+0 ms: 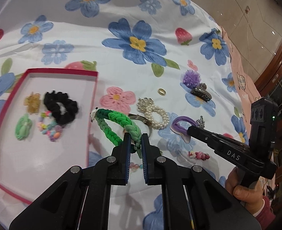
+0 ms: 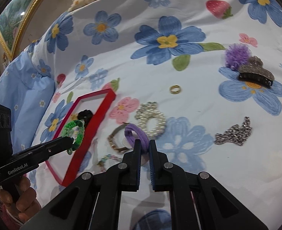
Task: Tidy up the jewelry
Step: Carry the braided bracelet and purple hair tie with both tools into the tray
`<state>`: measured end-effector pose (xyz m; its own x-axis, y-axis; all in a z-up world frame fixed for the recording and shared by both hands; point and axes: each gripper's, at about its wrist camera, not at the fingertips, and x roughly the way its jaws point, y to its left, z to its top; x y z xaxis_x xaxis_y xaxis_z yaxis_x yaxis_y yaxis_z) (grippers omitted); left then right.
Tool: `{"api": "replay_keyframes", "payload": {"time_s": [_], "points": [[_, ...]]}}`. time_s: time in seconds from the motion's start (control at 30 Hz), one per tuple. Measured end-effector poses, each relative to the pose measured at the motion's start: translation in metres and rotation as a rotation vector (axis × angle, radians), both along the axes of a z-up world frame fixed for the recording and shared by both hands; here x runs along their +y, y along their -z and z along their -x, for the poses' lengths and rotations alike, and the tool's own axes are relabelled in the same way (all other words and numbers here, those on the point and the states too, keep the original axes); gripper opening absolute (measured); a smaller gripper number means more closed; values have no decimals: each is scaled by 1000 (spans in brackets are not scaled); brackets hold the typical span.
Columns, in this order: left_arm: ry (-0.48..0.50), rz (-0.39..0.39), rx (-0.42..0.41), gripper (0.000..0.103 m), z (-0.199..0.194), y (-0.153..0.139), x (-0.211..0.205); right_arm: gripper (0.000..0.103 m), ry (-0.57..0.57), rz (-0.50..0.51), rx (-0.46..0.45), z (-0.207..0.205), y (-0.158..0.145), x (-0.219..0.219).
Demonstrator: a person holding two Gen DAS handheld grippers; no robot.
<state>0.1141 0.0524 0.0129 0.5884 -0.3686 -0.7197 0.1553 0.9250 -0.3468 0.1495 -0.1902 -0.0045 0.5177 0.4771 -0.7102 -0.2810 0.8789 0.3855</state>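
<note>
My left gripper (image 1: 135, 139) is shut on a green braided hair tie (image 1: 118, 123), held just right of the red-rimmed box (image 1: 92, 103); it also shows in the right wrist view (image 2: 74, 134). My right gripper (image 2: 145, 143) is shut on a purple hair tie (image 2: 135, 132), lifted above the bedspread; it also shows in the left wrist view (image 1: 183, 121). The box holds a black scrunchie (image 1: 61, 106), a yellow clip (image 1: 32, 101), a green flower clip (image 1: 23, 127) and a bead bracelet (image 1: 50, 129).
On the flowered bedspread lie a pearl bracelet (image 2: 150, 120), a gold ring (image 2: 175, 89), a metal bangle (image 2: 115, 140), a silver chain (image 2: 234, 132), a glitter claw clip (image 2: 255, 74), a purple pom-pom (image 2: 236, 54) and a pink clip (image 1: 199, 155).
</note>
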Motion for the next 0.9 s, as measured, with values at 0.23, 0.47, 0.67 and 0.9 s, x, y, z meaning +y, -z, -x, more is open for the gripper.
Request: {"api": "replay_keyframes", "payload": {"time_s": [0.23,0.47,0.67,0.9], "points": [[-58,-12,-25,9,10,-11,37,7,-61,-12,-12,7,-8,33],[-125,-18,-21,9,16,-7,76,7,-119,-29,-12,9,-14,66],[-167,-19,0,9,15,1,105,7,-181,-44,-10,6,-17,104],[-205,-37,30,9,8,15,133,8,-236,-33,15,-3,-5,148]]}}
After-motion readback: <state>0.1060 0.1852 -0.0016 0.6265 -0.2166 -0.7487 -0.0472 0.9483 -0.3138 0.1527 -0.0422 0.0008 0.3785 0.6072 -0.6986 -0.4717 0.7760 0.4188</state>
